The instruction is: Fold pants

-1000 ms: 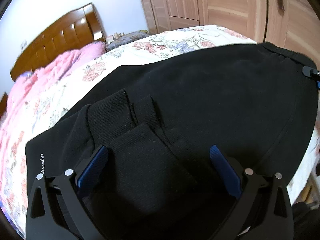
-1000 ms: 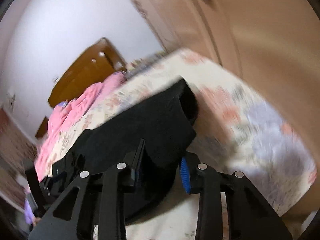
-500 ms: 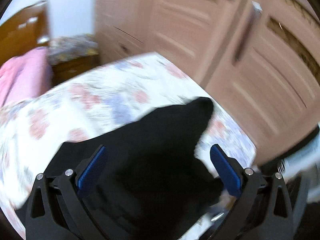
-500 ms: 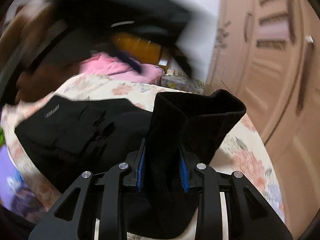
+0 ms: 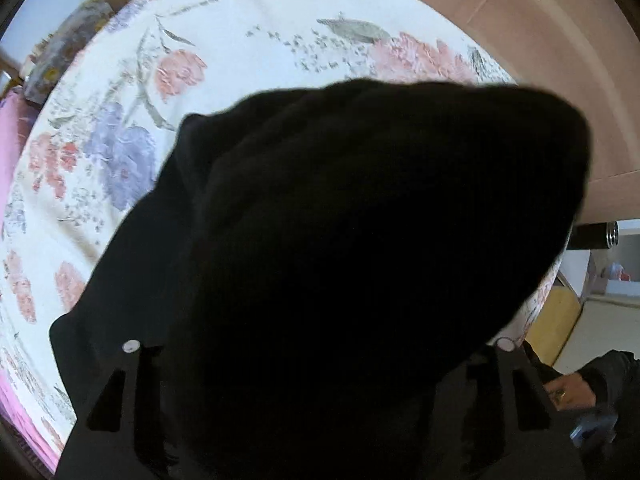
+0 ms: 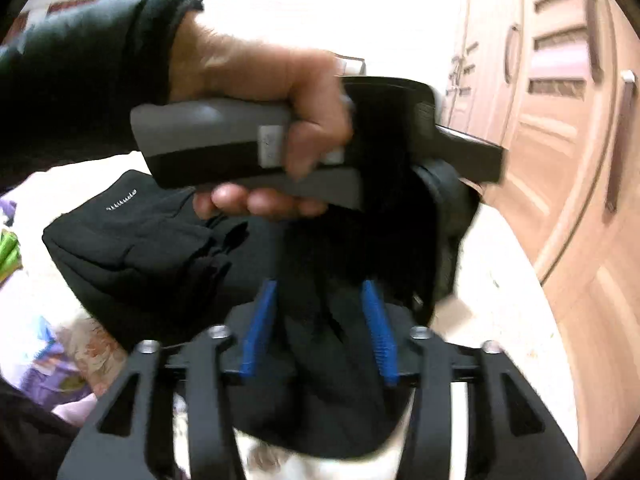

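The black pants (image 5: 360, 240) lie partly folded on the floral bed sheet (image 5: 240, 40). In the left wrist view a thick fold of the pants fills the space between my left gripper's arms and hides its fingertips. In the right wrist view my right gripper (image 6: 318, 332) has its blue pads (image 6: 258, 328) apart with black pants cloth (image 6: 320, 360) between them. The folded part with a small white logo (image 6: 120, 200) lies to the left. The hand holding the left gripper (image 6: 260, 152) reaches across just above the cloth.
Wooden wardrobe doors (image 6: 560, 120) stand close on the right of the bed. A pink blanket (image 5: 8, 140) lies at the bed's left edge. The bed's corner and the floor (image 5: 592, 328) show at lower right. Colourful items (image 6: 40, 352) lie at the left.
My left gripper has swung over to the raised pants end by the right gripper, and cloth now covers its fingers. My right gripper's pads have spread apart from their tight grip.
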`<control>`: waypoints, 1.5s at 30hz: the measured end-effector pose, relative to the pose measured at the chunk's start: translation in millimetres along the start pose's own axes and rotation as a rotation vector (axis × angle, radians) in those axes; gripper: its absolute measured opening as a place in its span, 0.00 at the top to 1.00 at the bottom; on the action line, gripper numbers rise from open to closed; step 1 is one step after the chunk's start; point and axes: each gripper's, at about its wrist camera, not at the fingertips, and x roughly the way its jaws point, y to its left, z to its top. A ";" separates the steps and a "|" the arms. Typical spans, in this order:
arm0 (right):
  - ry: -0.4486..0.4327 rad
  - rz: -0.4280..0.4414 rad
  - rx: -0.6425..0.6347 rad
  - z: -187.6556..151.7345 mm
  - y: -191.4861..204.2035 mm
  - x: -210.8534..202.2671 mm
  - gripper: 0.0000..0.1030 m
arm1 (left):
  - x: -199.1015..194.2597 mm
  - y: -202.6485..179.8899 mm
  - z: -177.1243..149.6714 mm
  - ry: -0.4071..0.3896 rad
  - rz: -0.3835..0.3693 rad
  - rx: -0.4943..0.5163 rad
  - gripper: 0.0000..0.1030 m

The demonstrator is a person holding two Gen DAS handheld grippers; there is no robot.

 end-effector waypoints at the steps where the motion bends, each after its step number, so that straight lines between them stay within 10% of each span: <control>1: 0.000 -0.013 0.013 -4.6 -5.3 -3.9 0.38 | -1.2 1.0 0.2 0.001 -0.003 0.001 0.49; 6: 0.067 -0.064 0.159 -43.6 -45.8 -11.3 0.20 | -19.9 -1.6 -9.4 -0.065 -0.019 0.002 0.74; 18: 0.084 0.096 0.157 -41.9 -10.4 11.0 0.16 | -133.9 34.5 -62.2 -0.305 -0.243 -0.189 0.76; 28: 0.071 0.082 0.005 -13.7 42.5 35.3 0.16 | -199.5 145.7 -243.0 -0.544 -0.340 -0.479 0.76; 35: 0.100 0.118 -0.145 -8.0 76.5 56.4 0.14 | -104.9 244.3 -385.8 -0.594 -0.481 -0.811 0.75; 41: 0.180 0.125 -0.135 -12.1 69.0 70.1 0.14 | -28.8 267.1 -424.0 -0.640 -0.589 -0.926 0.50; 45: 0.192 0.208 -0.159 -11.5 83.7 57.4 0.14 | -53.8 264.9 -447.3 -0.681 -0.404 -0.990 0.13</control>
